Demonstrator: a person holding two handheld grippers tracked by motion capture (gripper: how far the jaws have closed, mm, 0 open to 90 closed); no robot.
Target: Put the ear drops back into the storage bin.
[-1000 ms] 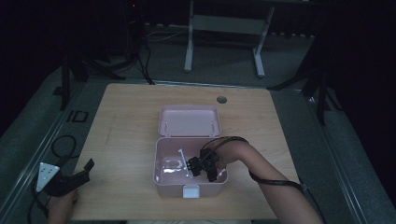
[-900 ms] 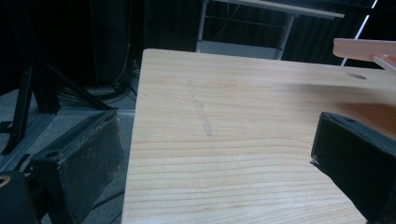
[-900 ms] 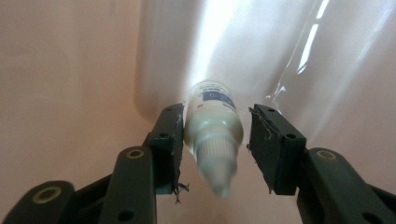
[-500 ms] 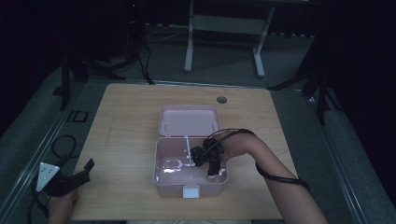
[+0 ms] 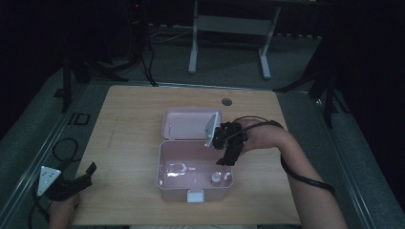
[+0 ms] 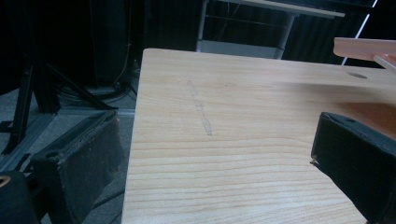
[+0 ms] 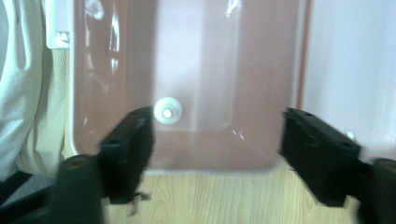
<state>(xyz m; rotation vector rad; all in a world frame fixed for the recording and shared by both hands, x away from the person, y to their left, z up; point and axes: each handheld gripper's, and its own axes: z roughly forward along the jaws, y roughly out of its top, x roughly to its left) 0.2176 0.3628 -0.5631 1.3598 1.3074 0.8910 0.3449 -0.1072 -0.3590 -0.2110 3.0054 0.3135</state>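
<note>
Pink plastic box is seen open on the wooden table, its lid laid flat just behind it. A small white bottle stands upright inside the box, near its front right corner. The right gripper is held above the box's right wall, pointing down; its jaws have just been opening and stand wide, nothing between them, the bottle seen below them in the right gripper view. The left gripper is kept well left of the box at the table's front edge, jaws spread, nothing gripped.
</note>
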